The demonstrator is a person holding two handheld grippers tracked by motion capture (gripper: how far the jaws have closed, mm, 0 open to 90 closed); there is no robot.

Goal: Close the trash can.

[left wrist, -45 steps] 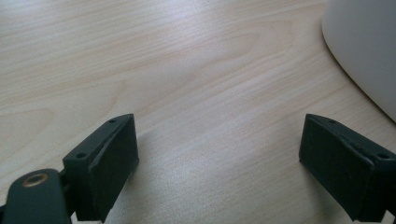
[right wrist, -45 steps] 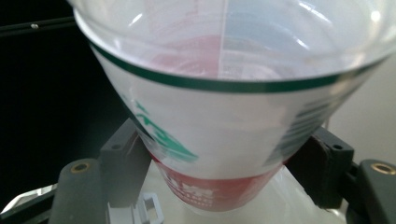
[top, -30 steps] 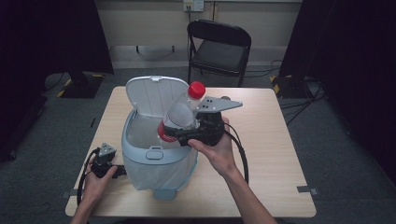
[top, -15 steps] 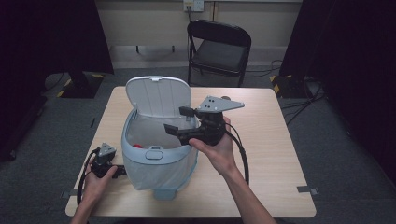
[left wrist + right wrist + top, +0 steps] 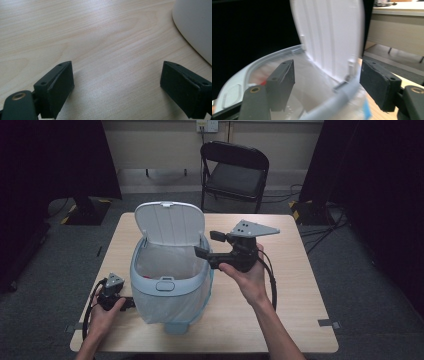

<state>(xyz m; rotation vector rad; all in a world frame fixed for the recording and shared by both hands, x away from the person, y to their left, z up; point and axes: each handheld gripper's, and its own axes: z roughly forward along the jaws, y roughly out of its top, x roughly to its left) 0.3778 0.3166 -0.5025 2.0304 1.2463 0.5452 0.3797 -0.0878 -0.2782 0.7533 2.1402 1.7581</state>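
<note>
1. A second ago the right tool (image 5: 206, 245) held a clear plastic bottle with a red cap over the open bin (image 5: 169, 279). Now its jaws stand wide with nothing between them, and they have just been closing a little.
2. The bottle has gone into the bin. In the high view a sliver of red (image 5: 145, 276) lies low inside, below and left of the right tool; the right gripper view shows the same red (image 5: 262, 82) just past its left jaw. The drop looks done.
3. The right tool has drawn back toward the bin's right rim. Its jaws straddle the grey rim (image 5: 348, 93), with the raised white lid (image 5: 329, 37) straight ahead.
4. The left tool (image 5: 131, 303) has stayed put, resting on the surface (image 5: 100, 37) at the bin's lower left. Its jaws are wide and empty, and the bin's pale wall (image 5: 197, 25) curves past its right jaw.
5. What seems left is shutting the lid, which stands upright beyond the right tool.
6. No brand, label or writing can be read on the bin, lid or tools; the bottle is too hidden to show any.
</note>
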